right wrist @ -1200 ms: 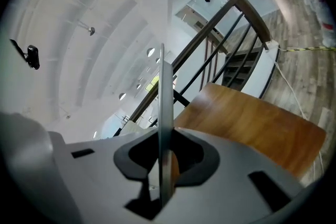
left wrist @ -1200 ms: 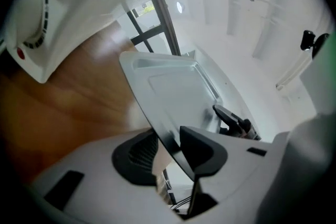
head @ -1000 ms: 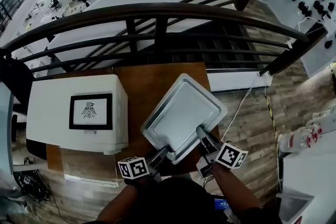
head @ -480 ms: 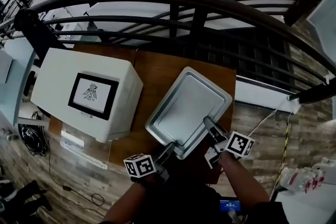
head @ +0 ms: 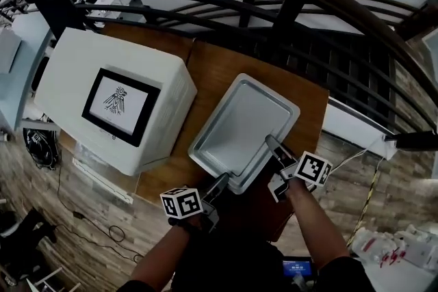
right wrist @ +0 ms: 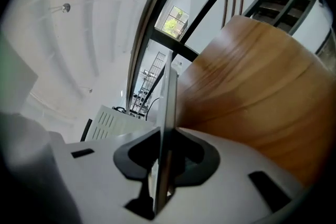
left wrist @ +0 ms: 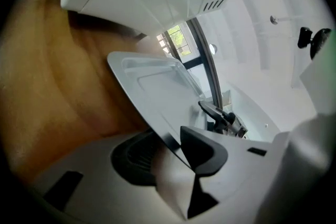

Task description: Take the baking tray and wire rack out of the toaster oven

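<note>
A person is holding a silver rectangular metal baking tray [head: 241, 128] over the right half of a brown wooden table [head: 213, 65], with both grippers pinching its near rim. The left gripper [head: 220, 181] is clamping the near-left corner, the thin edge running between its dark pads, and the right gripper [head: 272, 142] is biting the near-right edge, seen edge-on between its closed jaws. The tray is sitting just right of the boxy white toaster oven [head: 75, 78] and fully clear of it, so the first half of the job looks done, though whether the tray is resting on the wood or hanging just above it cannot be told. The wire rack is showing in no view and is presumably waiting inside. What seems to be the oven's clear door [head: 102, 178] is hanging open on its near side. A black-framed panel [head: 120, 102] is lying on the oven's top. A dark metal railing [head: 287, 10] is running along the table's far edge, and loose black cables [head: 89, 229] are trailing across the plank floor at near left. The oven's bulk is crowding the tray's left side.
</note>
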